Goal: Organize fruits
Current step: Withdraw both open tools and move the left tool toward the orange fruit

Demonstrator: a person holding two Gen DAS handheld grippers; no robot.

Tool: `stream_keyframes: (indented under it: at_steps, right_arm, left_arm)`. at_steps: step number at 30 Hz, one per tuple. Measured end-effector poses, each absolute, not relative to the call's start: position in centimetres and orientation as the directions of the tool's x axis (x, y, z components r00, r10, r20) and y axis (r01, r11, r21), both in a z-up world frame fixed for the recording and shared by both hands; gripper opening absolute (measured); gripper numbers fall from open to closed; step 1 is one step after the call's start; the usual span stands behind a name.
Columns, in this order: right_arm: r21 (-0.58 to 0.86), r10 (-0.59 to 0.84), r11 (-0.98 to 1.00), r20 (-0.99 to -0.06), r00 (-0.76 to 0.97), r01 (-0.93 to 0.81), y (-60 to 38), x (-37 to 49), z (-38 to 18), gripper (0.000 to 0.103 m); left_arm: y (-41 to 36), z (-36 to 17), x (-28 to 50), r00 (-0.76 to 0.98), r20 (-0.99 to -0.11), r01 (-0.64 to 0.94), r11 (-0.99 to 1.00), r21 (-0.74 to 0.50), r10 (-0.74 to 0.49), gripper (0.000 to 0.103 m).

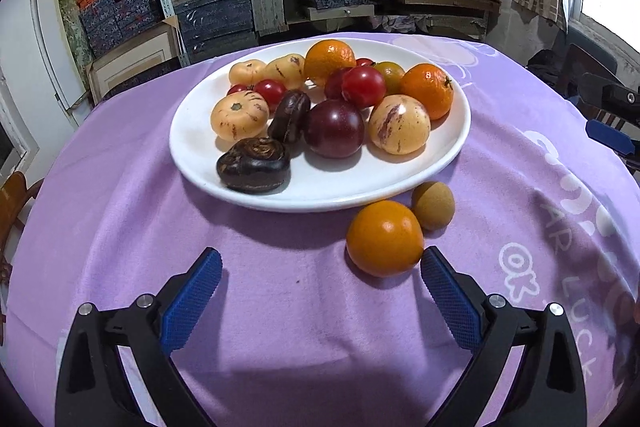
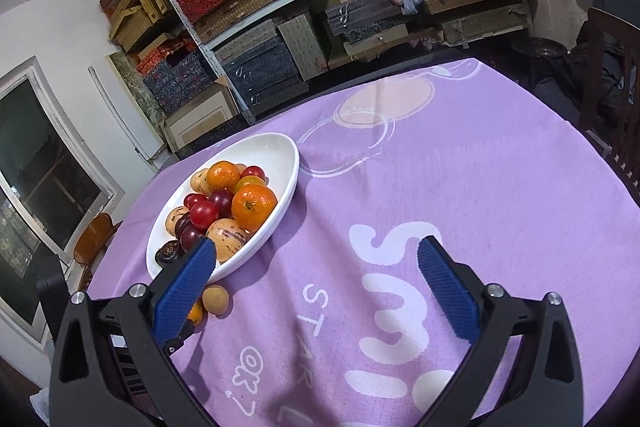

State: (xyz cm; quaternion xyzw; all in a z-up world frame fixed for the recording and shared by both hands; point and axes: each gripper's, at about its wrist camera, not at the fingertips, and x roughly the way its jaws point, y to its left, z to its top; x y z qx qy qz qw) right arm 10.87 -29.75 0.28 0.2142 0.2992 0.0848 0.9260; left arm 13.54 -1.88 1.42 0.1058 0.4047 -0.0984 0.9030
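The left claw (image 1: 320,267) is being held low over the bench (image 1: 120,227), its blue pads spread wide apart with nothing between them. An orange fruit (image 1: 384,237) is being seen just off the right pad, at lower centre-right of the left wrist view, resting on the purple cloth outside the white plate (image 1: 192,155). A small tan fruit (image 1: 433,205) is being seen touching or all but touching it, just behind, near the plate's rim.

The right claw (image 2: 316,259) is likewise being held open and empty, over bare cloth at the right of its own view; the plate (image 2: 288,163) is being shown at centre-left there, and the tan fruit (image 2: 215,300) is peeking out beside the left pad.

The plate is already being crowded: mandarins, red cherry tomatoes, striped pale melons, a dark plum and two wrinkled dark fruits are being carried on it. So the two loose pieces are being judged as what remains to be tidied.

The orange fruit is being read as smooth, glossy and round, so likely slippery and ready to roll; probably light, with a thin skin that could bruise. A hold across its widest middle is being suggested, pads square on either side, pressure gentle. The tan neighbour is being judged firmer and matte, but small enough to be knocked away if the claw is being brought in carelessly.
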Motion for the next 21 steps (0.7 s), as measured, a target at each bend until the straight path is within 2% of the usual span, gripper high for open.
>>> stream_keyframes:
  at_steps: [3, 5, 8, 14, 21]
  right_arm:
    - [0.457, 0.29, 0.889, -0.515, 0.807, -0.028, -29.8, 10.9, 0.3, 0.099]
    - [0.46, 0.296, 0.887, -0.513, 0.806, -0.033, -29.6, 11.0, 0.3, 0.099]
    - [0.442, 0.292, 0.896, -0.519, 0.803, -0.041, -29.2, 10.9, 0.2, 0.099]
    - [0.454, 0.292, 0.891, -0.526, 0.799, -0.027, -29.5, 11.1, -0.1, 0.099]
    - [0.472, 0.303, 0.881, -0.534, 0.789, -0.019, -29.6, 11.3, -0.4, 0.099]
  left_arm:
    - [-0.3, 1.2, 12.7, 0.655, -0.755, 0.223, 0.963, 0.155, -0.03, 0.099]
    - [0.6, 1.7, 12.3, 0.646, -0.76, 0.226, 0.969, 0.099, -0.073, 0.099]
    - [-0.1, 2.6, 12.3, 0.665, -0.741, 0.238, 0.967, 0.091, -0.094, 0.1]
    - [-2.2, 2.1, 14.7, 0.663, -0.746, 0.226, 0.967, 0.122, -0.061, 0.099]
    - [0.7, 1.3, 15.9, 0.636, -0.771, 0.15, 0.985, 0.084, -0.031, 0.1]
